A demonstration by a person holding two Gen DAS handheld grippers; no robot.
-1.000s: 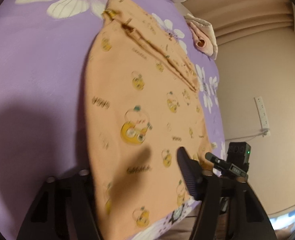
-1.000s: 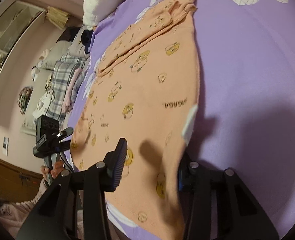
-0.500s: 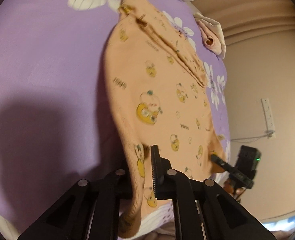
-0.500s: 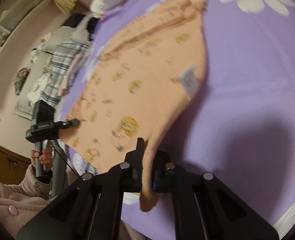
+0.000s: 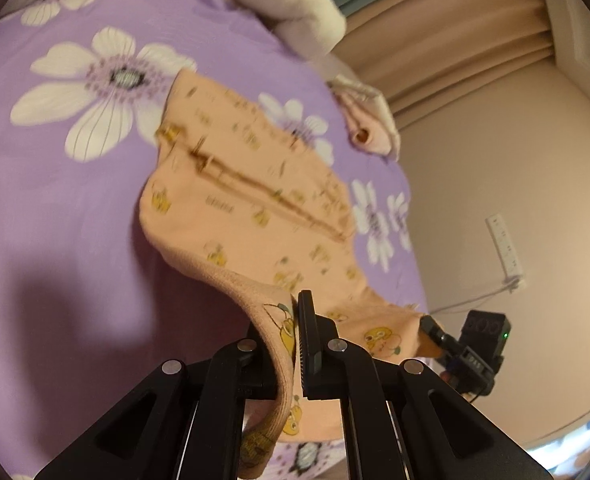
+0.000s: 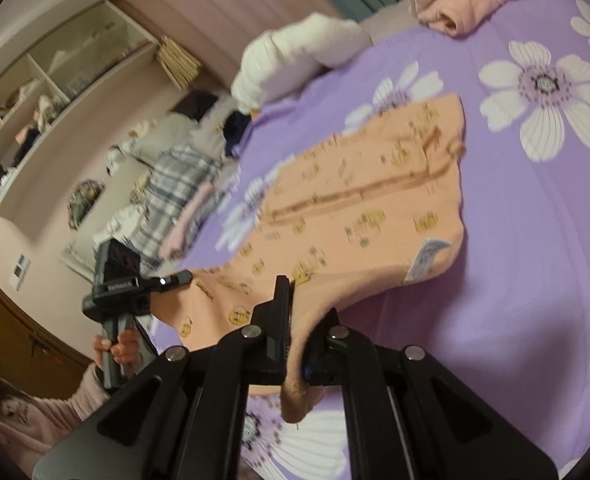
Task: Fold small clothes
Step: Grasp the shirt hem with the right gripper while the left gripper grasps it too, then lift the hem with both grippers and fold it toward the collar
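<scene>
You are at the first fold of the peach baby garment (image 5: 255, 216), the one printed with small yellow cartoon figures. Its near edge is off the purple flowered bedspread (image 5: 55, 208), while the far part, with the long seam line running across it, lies flat on the bed. From here the step looks barely begun: the fabric is gripped at two corners and raised, but nothing is laid over yet.

Your left tongs (image 5: 291, 344) are closed nearly all the way, pinching the near hem at one corner; the cloth curls down between the fingers and hangs below them. Your right tongs (image 6: 295, 332) are clamped just as tightly on the other near corner, with a wad of peach fabric bunched between the pads and drooping beneath. A white care label (image 6: 427, 258) shows on the underside that has turned up near the right-hand grip.

The next move probably calls for carrying both corners together away from you, toward the far edge by the big white flower (image 5: 95, 96), keeping the two hands level so the fold line runs straight across. Watch that the hem between your hands stays taut; it sags a little in the middle now, and slack there could leave a crease. The folded pink cloth (image 6: 463, 4) and white pillow (image 6: 295, 56) lie well apart from the garment, so the landing area looks free.
</scene>
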